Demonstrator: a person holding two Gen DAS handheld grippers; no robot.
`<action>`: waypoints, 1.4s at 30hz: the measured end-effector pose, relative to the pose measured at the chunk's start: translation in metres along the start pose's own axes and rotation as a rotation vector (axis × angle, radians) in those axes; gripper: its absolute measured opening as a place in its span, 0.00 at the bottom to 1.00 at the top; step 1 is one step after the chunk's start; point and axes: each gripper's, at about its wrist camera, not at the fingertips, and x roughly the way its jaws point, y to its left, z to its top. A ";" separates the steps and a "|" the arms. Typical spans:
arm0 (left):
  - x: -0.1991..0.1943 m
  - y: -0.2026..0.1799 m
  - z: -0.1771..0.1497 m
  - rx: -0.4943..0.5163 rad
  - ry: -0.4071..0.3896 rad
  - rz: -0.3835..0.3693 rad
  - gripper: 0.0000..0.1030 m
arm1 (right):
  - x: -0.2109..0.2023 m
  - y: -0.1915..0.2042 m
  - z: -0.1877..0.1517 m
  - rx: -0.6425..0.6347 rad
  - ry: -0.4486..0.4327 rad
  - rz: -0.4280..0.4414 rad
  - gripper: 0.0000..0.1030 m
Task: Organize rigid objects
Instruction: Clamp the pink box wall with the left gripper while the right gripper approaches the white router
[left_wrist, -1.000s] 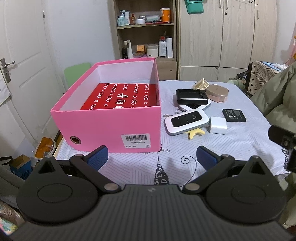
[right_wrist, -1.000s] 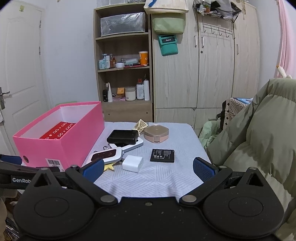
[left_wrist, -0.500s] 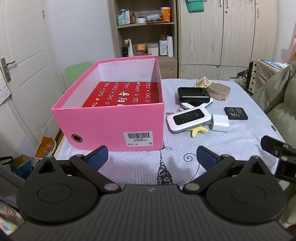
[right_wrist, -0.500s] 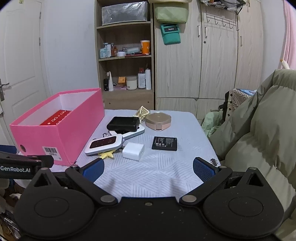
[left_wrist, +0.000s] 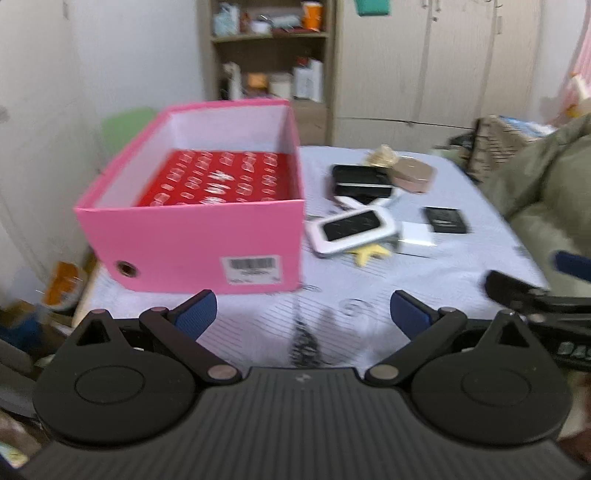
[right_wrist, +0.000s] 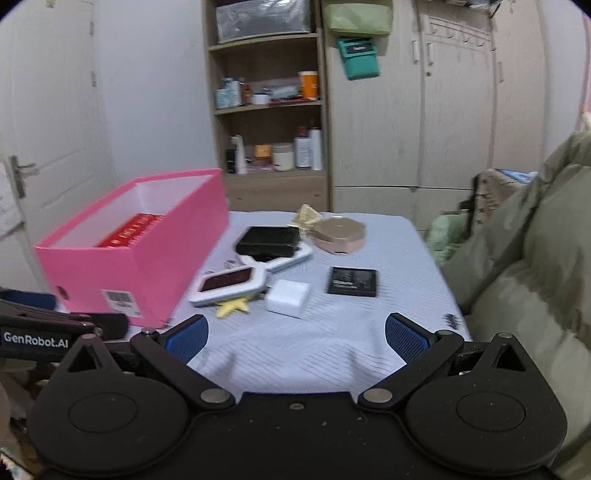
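An open pink box (left_wrist: 192, 236) (right_wrist: 125, 269) with a red patterned bottom stands on the table's left. To its right lie a white device with a dark screen (left_wrist: 351, 230) (right_wrist: 227, 282), a white cube charger (left_wrist: 417, 234) (right_wrist: 288, 297), a black battery (left_wrist: 445, 219) (right_wrist: 352, 281), a black case (left_wrist: 360, 181) (right_wrist: 267, 242), a yellow star (left_wrist: 369, 253) (right_wrist: 232, 306) and a beige round box (left_wrist: 412, 177) (right_wrist: 340, 232). My left gripper (left_wrist: 303, 314) is open and empty in front of the pink box. My right gripper (right_wrist: 295, 338) is open and empty, short of the charger.
The table has a pale striped cloth (right_wrist: 332, 343). A green padded coat (right_wrist: 535, 258) lies along the right edge. A shelf unit (right_wrist: 269, 110) and wardrobe doors (right_wrist: 443, 110) stand behind the table. A white door (right_wrist: 48, 129) is at left.
Both grippers have moved forward and tilted down toward the table. The right gripper now shows further into the left wrist view. Nothing on the table has moved.
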 end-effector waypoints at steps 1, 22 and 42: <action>-0.004 0.002 0.003 0.009 0.003 -0.017 0.97 | -0.001 0.000 0.001 0.000 -0.013 0.019 1.00; 0.011 0.115 0.118 0.322 -0.053 0.192 0.96 | 0.118 -0.008 0.040 -0.138 0.127 0.385 0.93; 0.112 0.186 0.129 0.187 0.141 0.129 0.05 | 0.173 0.052 0.065 -0.617 0.251 0.447 0.90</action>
